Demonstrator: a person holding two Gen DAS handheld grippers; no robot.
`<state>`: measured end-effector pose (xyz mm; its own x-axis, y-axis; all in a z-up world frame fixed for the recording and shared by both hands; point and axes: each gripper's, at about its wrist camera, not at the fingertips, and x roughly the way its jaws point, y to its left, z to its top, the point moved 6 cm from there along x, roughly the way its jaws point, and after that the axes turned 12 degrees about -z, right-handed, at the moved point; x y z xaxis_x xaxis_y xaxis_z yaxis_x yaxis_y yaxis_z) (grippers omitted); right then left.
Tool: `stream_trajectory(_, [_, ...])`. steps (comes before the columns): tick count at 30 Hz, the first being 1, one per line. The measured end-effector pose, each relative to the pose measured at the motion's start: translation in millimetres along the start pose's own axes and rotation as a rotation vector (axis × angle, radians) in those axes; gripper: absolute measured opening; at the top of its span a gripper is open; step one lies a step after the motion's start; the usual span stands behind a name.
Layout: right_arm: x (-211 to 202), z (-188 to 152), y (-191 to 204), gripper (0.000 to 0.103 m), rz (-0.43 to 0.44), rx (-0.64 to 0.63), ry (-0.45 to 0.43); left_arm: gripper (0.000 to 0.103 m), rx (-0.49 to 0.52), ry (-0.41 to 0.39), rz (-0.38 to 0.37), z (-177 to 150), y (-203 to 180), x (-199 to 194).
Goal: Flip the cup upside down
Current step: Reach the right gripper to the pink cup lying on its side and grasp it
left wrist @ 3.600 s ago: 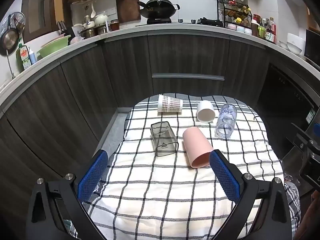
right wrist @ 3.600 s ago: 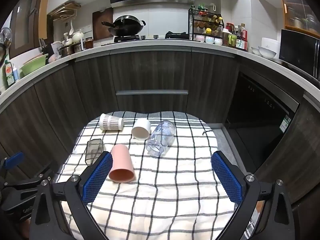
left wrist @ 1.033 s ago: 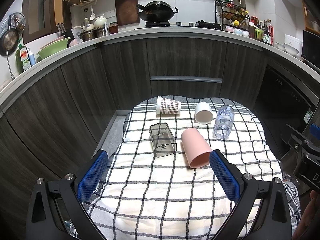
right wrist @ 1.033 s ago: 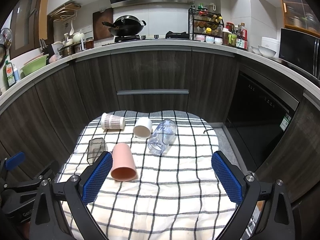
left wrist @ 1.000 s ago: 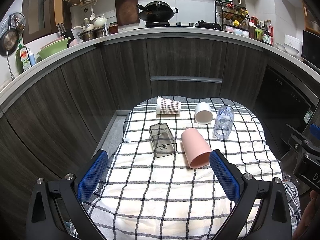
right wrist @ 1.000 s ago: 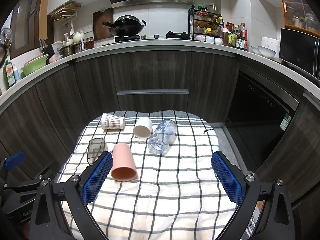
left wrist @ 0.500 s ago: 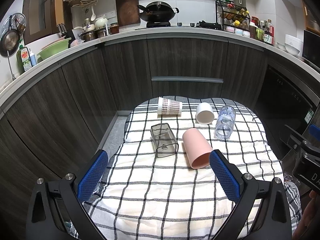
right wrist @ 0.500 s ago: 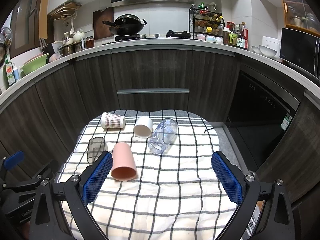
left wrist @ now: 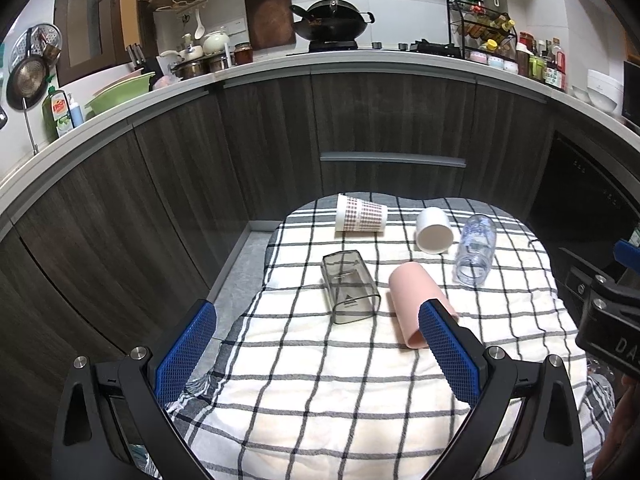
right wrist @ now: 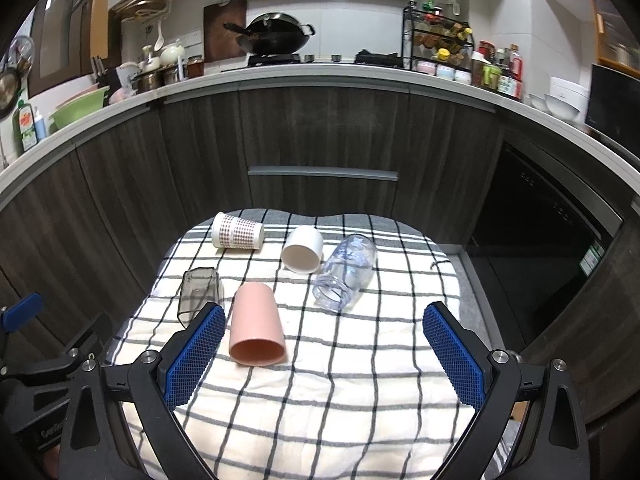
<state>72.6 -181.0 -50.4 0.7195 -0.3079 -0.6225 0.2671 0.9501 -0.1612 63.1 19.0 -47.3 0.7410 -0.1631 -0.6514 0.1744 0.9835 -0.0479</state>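
Note:
Several cups lie on their sides on a checked cloth [left wrist: 320, 380]. A pink cup [left wrist: 412, 296] [right wrist: 256, 326] lies in the middle, mouth toward me. A smoky square cup [left wrist: 349, 286] [right wrist: 198, 294] lies to its left. A patterned paper cup [left wrist: 361, 218] [right wrist: 237, 231], a white cup [left wrist: 434, 230] [right wrist: 303, 249] and a clear glass jar [left wrist: 474, 249] [right wrist: 346, 272] lie farther back. My left gripper [left wrist: 316, 350] is open and empty, short of the pink cup. My right gripper [right wrist: 322, 354] is open and empty, above the cloth's near part.
Dark wood cabinets [left wrist: 392, 120] curve behind the table under a white counter [left wrist: 280, 64] with a wok, pots and a spice rack. A black oven front [right wrist: 540, 232] stands to the right. The floor gap [left wrist: 236, 256] lies left of the table.
Both grippers have shifted slightly closer to the cups and a bit lower. The cups have not moved and both grippers stay open.

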Motion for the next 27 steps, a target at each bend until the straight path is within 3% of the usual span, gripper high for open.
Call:
stream_trajectory(12, [82,22,64,0.099,0.081,-0.178,0.160,0.103,-0.042,0.003,0.043,13,29,47])
stream_trajectory(22, [176,-10,120,0.092,0.186,-0.311,0.517,0.103,-0.109,0.028,0.079,12,55,83])
stream_trajectory(27, [202,-27,129,0.092,0.179,-0.330,0.613,0.103,-0.123,0.049,0.083,8,61,97])
